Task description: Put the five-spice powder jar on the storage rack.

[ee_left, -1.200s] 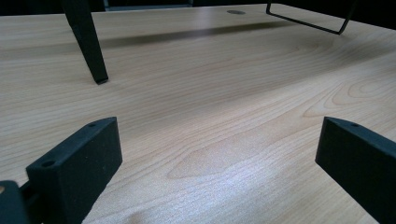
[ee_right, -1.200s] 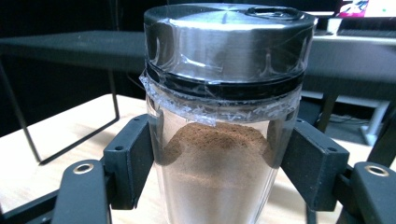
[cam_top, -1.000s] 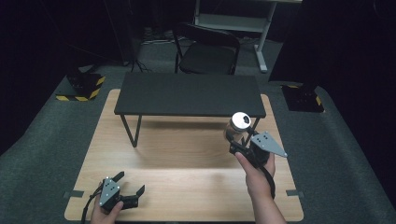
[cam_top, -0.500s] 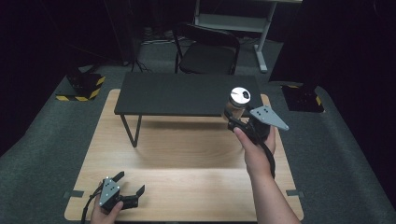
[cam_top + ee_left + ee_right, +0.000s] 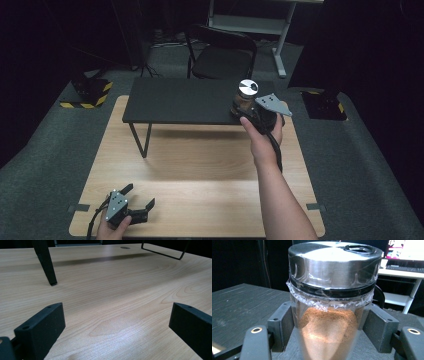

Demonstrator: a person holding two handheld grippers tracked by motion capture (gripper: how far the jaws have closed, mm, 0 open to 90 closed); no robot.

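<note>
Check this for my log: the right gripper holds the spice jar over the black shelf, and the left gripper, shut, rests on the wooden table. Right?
Not quite. The left gripper is open: the left gripper view shows its fingers wide apart over bare wooden table. The rest stands: the right gripper holds the spice jar over the black shelf.

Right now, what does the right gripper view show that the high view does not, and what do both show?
Right gripper view alone: brown powder inside the jar, torn plastic film under its lid.
High view alone: the left tongs open on the wooden table, and a chair.
Both: the jar with its metal lid, held by the right tongs over the black shelf.
</note>
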